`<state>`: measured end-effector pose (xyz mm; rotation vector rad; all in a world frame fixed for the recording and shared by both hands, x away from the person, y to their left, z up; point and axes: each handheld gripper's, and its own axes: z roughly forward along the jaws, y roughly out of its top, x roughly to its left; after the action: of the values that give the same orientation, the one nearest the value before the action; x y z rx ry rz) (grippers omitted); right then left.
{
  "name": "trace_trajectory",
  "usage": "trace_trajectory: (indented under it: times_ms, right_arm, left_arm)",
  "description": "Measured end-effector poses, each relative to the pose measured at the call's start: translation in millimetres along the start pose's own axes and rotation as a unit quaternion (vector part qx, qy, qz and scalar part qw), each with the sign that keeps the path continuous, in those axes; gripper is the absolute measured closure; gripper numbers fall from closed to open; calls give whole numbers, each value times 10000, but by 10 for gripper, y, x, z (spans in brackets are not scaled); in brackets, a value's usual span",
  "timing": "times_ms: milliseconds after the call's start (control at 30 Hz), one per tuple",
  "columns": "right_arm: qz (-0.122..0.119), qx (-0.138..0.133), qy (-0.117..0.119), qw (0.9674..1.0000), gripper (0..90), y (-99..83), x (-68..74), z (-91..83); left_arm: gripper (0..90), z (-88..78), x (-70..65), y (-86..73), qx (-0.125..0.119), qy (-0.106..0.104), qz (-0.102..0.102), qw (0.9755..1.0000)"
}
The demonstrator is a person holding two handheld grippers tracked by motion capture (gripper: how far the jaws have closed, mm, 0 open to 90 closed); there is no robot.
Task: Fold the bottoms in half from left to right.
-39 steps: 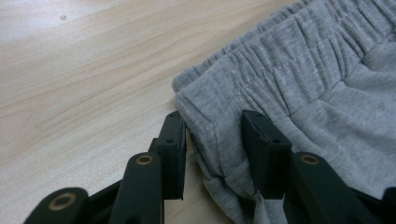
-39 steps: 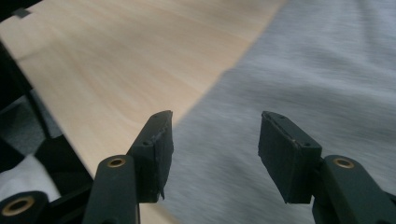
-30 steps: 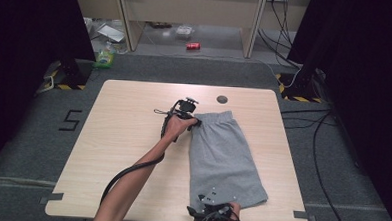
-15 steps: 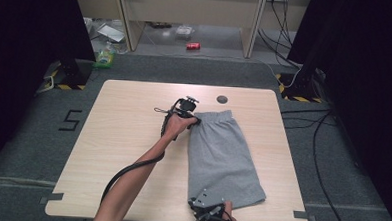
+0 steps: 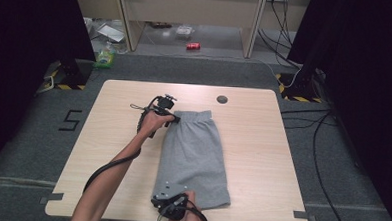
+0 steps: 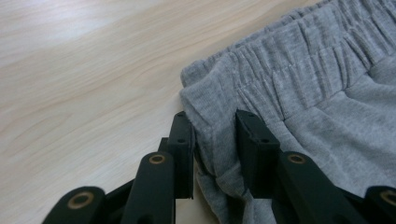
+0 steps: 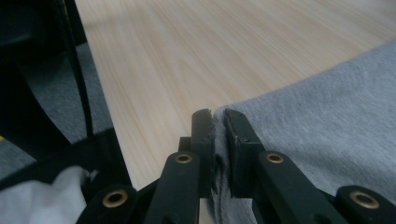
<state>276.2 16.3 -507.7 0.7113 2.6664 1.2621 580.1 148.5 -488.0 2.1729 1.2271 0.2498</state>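
1. A pale wooden tabletop [image 5: 262, 143] stands on grey carpet, with dark curtains at both sides of the high view and open cabinet bays across the top of the frame.
2. On the floor beyond the tabletop lie a red can [image 5: 193, 46] at upper centre and a green bottle [image 5: 104, 57] at upper left; a white "5" [image 5: 70, 120] is marked on the carpet at the left.
3. A small dark round disc [image 5: 222, 99] sits on the tabletop near its far edge, up and right of the cloth.
4. A pair of grey shorts [image 5: 194, 158] lies flat in the middle of the tabletop, its elastic waistband toward the top of the frame and its leg hems toward the bottom.
5. The left tongs [image 5: 175, 119] are at the waistband's left corner. In the left gripper view the left tongs [image 6: 215, 140] stand narrow, having just been closing, with a bunched fold of the waistband between the jaws and pressed by both.
6. The right tongs [image 5: 168, 189] are at the lower left hem, near the bottom edge of the frame. In the right gripper view the right tongs [image 7: 218, 123] have just been closing and are pinched nearly together on the thin edge of the grey cloth.
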Motion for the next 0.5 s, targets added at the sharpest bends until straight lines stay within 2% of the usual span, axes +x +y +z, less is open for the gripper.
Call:
trace_trajectory:
  times_ms: [100, 133, 167, 333, 500]
  right_arm:
    - [0, -18, 115, 9999, 829, 83, 40, 131]
    - [135, 19, 155, 9998, 829, 100, 62, 161]
    - [10, -8, 163, 9999, 829, 117, 57, 197]
    - [120, 11, 191, 9997, 817, 136, 51, 273]
    - [375, 30, 317, 9988, 663, 125, 36, 266]
  left_arm:
    - [683, -45, 88, -47, -13, 6, -36, 10000]
    - [682, -54, 112, -57, -19, 2, -65, 10000]
    - [682, -58, 131, -65, -31, 1, -87, 10000]
    - [682, -51, 129, -66, -40, 14, -71, 10000]
    - [649, -50, 138, -79, -58, 24, -175, 9998]
